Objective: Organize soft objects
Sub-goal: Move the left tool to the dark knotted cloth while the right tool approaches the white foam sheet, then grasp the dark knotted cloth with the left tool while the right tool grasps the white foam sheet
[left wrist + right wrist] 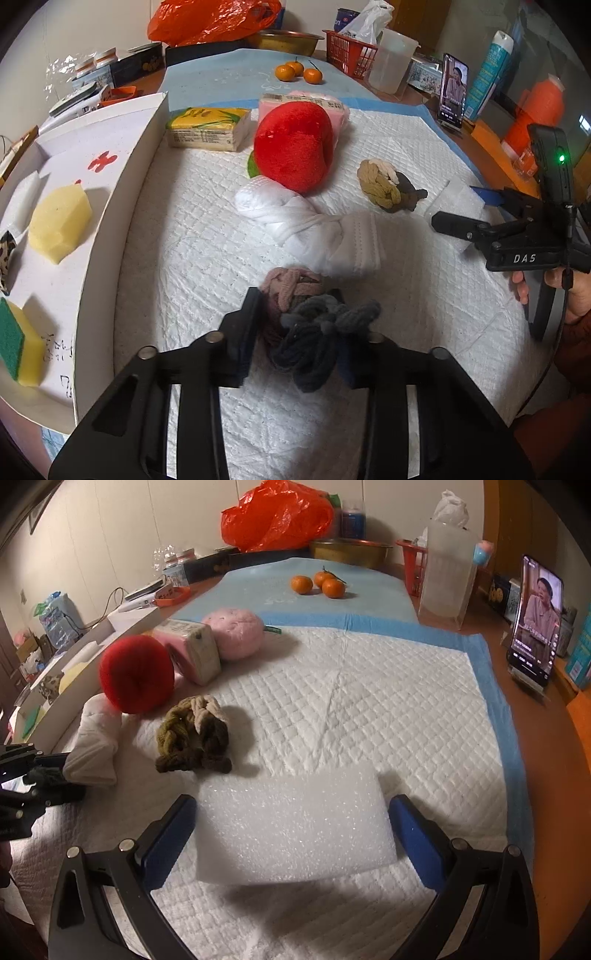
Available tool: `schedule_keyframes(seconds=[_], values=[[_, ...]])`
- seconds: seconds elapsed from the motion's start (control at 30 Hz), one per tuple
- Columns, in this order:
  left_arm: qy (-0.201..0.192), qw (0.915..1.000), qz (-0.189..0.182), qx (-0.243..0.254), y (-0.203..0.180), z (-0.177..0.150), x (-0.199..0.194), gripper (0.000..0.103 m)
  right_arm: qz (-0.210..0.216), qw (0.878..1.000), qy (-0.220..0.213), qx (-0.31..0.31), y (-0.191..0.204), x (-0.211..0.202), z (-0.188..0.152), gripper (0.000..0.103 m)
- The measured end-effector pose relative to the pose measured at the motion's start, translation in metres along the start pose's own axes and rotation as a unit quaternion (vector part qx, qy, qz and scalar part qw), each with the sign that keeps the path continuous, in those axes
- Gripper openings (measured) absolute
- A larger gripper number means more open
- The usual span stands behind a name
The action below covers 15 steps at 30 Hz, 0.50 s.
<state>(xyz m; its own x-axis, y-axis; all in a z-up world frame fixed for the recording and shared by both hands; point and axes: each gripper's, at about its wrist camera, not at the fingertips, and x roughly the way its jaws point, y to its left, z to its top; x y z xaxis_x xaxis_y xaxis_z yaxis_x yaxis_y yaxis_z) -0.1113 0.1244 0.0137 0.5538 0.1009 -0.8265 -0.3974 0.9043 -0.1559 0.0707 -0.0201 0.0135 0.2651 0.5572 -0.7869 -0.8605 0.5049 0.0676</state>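
Left wrist view, from left to right: a white tray (110, 236) holds a yellow sponge (59, 221) and a green-backed sponge (18, 347). Beside it on the quilted white pad (192, 258) lie a yellow tissue pack (207, 129), a red plush (295, 146), a white cloth bundle (303, 221) and an olive-and-beige knotted sock bundle (388, 184). The left gripper (295, 332) has its jaws closed around a pink-and-grey sock bundle (306, 317), low over the pad.

Right wrist view, left to right: the red plush (136, 674), a pink tissue pack (192, 653) and a pink plush (236, 633) sit near the pad's far left edge, the olive bundle (192, 734) in front of them. The right gripper (291, 830) is wide apart, with a white foam block (291, 827) between its blue pads (413, 834); whether the pads touch the foam I cannot tell. Three tangerines (319, 583) lie far back, and a phone (535, 620) stands at the right.
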Motion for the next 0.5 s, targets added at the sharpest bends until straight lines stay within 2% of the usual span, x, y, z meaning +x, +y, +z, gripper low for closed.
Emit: schedule_keyframes(seconds=[0.03, 0.1, 0.13, 0.3, 0.5], values=[[-0.002, 1.0000, -0.002, -0.004, 0.002, -0.001, -0.001, 0.032, -0.007, 1.000, 0.003, -0.003, 0.001, 0.000, 0.000, 0.103], [-0.007, 0.9999, -0.002, -0.008, 0.004, -0.002, -0.005, 0.031, -0.020, 1.000, 0.002, 0.003, 0.000, -0.001, -0.001, 0.089], [-0.009, 0.9999, -0.001, -0.009, 0.004, -0.003, -0.007, 0.031, -0.028, 1.000, -0.003, 0.003, 0.001, -0.003, 0.000, 0.090], [-0.029, 0.9995, -0.003, -0.015, 0.007, -0.001, -0.024, 0.031, -0.019, 0.999, -0.027, 0.020, 0.001, -0.023, 0.005, 0.090], [-0.084, 0.9964, -0.009, -0.012, 0.006, 0.013, -0.066, 0.031, 0.002, 0.993, -0.105, 0.046, 0.010, -0.076, 0.026, 0.090]])
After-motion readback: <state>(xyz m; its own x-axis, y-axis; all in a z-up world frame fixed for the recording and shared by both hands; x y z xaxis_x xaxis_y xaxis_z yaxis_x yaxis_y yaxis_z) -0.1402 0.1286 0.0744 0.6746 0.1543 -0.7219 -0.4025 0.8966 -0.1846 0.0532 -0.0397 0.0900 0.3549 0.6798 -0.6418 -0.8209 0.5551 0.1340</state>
